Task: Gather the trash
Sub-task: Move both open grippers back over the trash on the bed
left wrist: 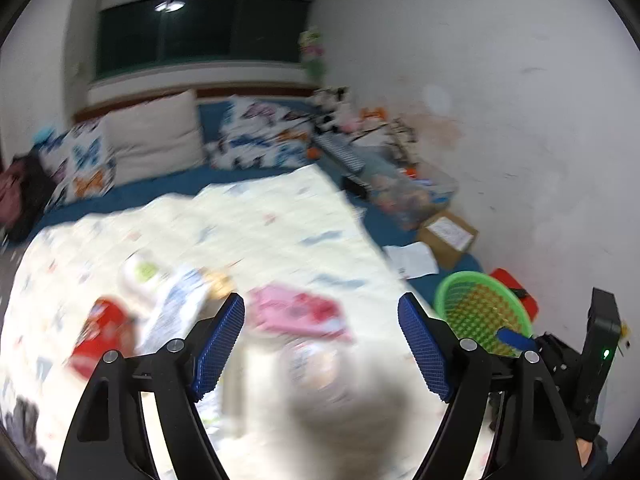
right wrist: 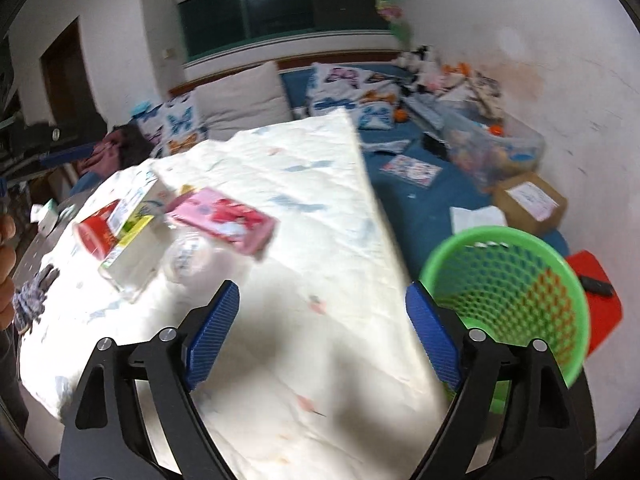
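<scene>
While both hang over the cream quilt [right wrist: 304,208], the left hand-held gripper [left wrist: 321,344] gapes wide, empty. The right hand-held gripper [right wrist: 322,332] likewise, beside the green mesh plastic basket [right wrist: 508,280].

Our left tool [left wrist: 321,346] hangs wide open over the blurred trash on the bed.

Just ahead of our spread blue pads [left wrist: 219,350] we see a pink packet [left wrist: 298,314] lying on the cream quilt [left wrist: 256,220], and nearer, between the fingers, a smeared clear wrapper [left wrist: 314,364]. Off to the tool's left lie a red packet [left wrist: 102,330] and a white carton [left wrist: 140,276]. To its right stands the green basket [left wrist: 482,312], beside the quilt's edge, with a black device [left wrist: 596,344] just past it.
</scene>
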